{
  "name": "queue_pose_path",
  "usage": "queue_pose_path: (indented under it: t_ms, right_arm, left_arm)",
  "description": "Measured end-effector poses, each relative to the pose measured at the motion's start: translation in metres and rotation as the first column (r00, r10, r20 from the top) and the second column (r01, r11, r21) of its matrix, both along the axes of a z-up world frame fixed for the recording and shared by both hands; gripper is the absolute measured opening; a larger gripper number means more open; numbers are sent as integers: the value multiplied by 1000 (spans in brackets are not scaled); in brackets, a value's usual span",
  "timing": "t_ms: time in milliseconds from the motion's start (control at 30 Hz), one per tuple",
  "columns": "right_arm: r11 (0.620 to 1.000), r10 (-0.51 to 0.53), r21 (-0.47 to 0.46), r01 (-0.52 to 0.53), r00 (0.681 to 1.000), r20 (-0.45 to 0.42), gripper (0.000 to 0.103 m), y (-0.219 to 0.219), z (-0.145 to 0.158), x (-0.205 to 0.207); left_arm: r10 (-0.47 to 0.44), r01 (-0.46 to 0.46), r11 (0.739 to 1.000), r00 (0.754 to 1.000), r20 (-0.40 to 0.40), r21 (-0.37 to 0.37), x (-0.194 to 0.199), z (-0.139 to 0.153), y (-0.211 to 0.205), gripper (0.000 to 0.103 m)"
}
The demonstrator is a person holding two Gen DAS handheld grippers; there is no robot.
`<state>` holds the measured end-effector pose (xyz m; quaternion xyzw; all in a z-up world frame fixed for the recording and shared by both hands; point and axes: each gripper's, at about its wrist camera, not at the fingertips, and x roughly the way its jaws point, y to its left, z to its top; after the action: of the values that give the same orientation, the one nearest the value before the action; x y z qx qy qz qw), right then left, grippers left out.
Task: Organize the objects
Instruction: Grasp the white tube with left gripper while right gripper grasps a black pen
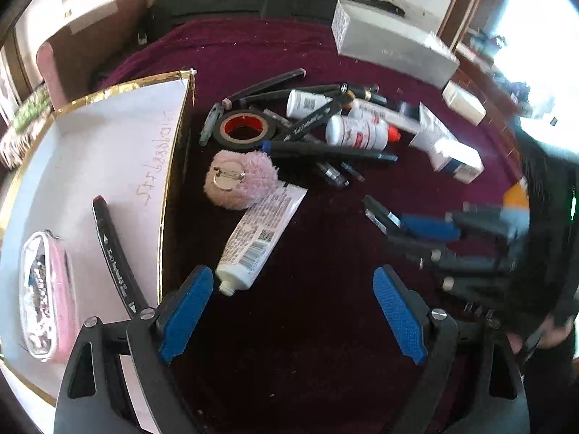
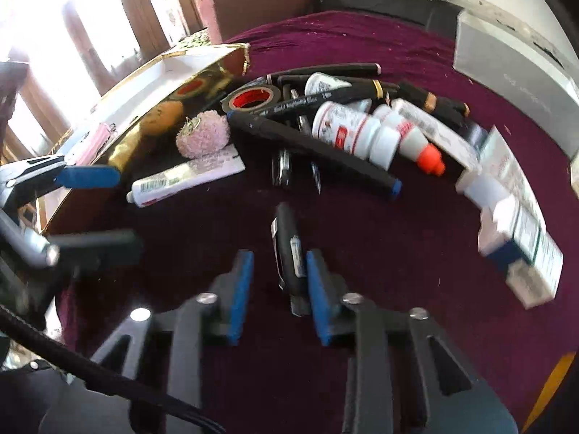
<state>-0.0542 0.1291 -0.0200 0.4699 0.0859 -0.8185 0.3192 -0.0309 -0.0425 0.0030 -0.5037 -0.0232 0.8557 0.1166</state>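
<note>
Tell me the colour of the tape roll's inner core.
Red, inside a black tape roll; the left wrist view shows it best.

Box (image 1: 108, 152) left w/ marker (image 1: 115, 256) & pouch (image 1: 47, 296) inside; tape (image 1: 244, 128), tube (image 1: 260, 231) just right.

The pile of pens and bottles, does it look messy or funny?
Yes, messy. The pens, white bottles and black tape roll lie jumbled and crossed over each other on the purple cloth. Only one marker and a pink pouch are in the gold-edged box.
</note>
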Motion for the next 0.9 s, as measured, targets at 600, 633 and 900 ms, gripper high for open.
queue_pose_path:
  t_ms: [600, 633, 900]
  right_arm:
    - [959, -263, -95, 267, 963, 51, 17, 4, -4, -1]
    - [959, -263, -99, 265, 964, 39, 17, 2, -3, 0]
    - [955, -255, -139, 263, 964, 71, 27, 0, -2, 0]
  left_arm:
    - [-28, 26, 978, 1000, -6, -207, -38, -20, 17, 26]
    - [-22, 21, 982, 1000, -5, -190, -38, -19, 14, 24]
    - [-10, 2, 971, 999, -32, -237, -36, -17, 1, 29]
